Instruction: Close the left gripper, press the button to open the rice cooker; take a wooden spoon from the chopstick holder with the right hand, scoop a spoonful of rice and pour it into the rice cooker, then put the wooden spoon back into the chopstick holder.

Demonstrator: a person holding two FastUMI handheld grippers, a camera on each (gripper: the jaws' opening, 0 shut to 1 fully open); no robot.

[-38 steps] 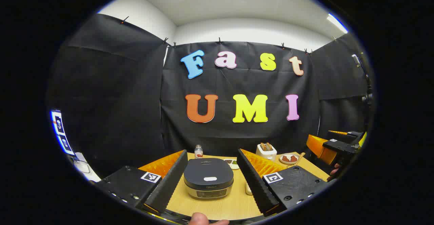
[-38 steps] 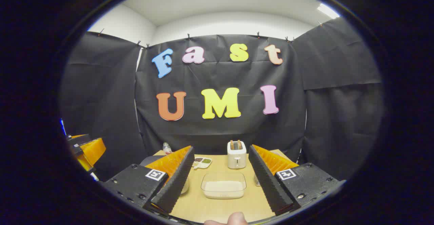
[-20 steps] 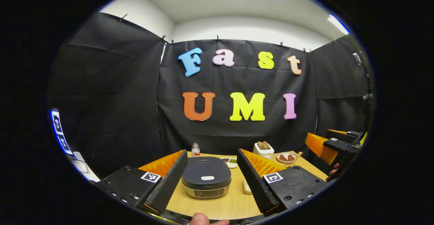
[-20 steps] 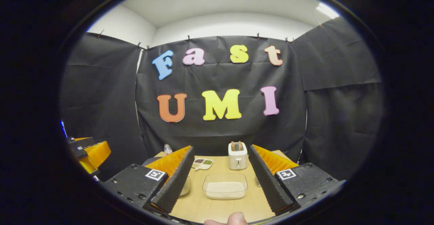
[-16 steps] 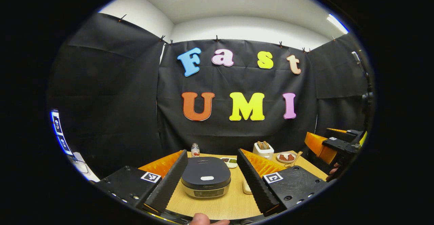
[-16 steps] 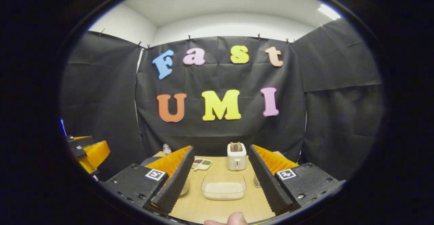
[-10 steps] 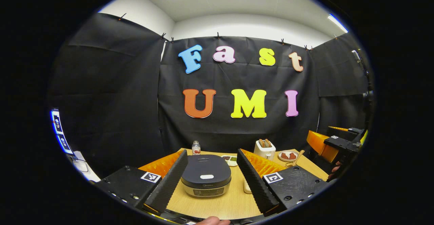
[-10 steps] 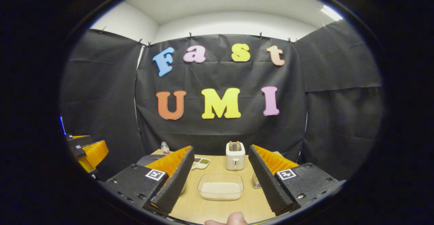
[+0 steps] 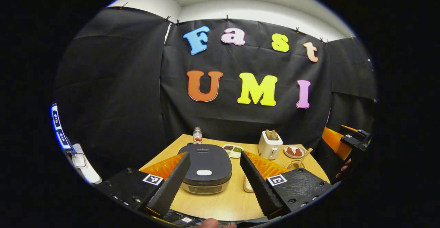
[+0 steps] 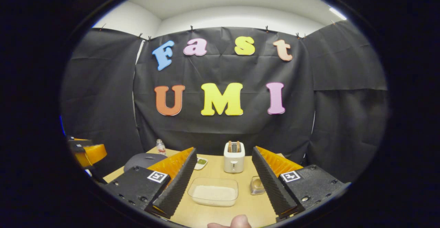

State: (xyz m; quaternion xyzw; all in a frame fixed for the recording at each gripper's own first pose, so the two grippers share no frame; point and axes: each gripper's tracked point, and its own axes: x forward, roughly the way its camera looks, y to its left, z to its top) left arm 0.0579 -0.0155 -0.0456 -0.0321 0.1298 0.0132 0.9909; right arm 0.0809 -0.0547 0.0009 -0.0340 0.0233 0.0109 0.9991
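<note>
The tabletop [image 9: 220,204] spans the lower part of both views. In the left gripper view the cooker [image 9: 206,168], lid down, sits low at centre, framed between the fingers of the left claw [image 9: 215,176], which stand wide apart above it with nothing between them; its pale button [image 9: 204,172] lies on the front of the lid. In the right gripper view the right claw [image 10: 221,180] is likewise spread apart and empty, and a clear tray of rice [image 10: 213,191] lies low at centre between its fingers. The toaster [image 9: 270,145] stands right of centre near the cloth wall. The holder [image 9: 296,165] sits lower right in the left gripper view, with the spoon [image 9: 302,156] leaning out of it, just below a small plate [image 9: 293,151]. A divided dish [image 9: 233,150] lies behind the cooker, and a bottle [image 9: 197,136] stands at the tabletop's far edge, left of centre.
</note>
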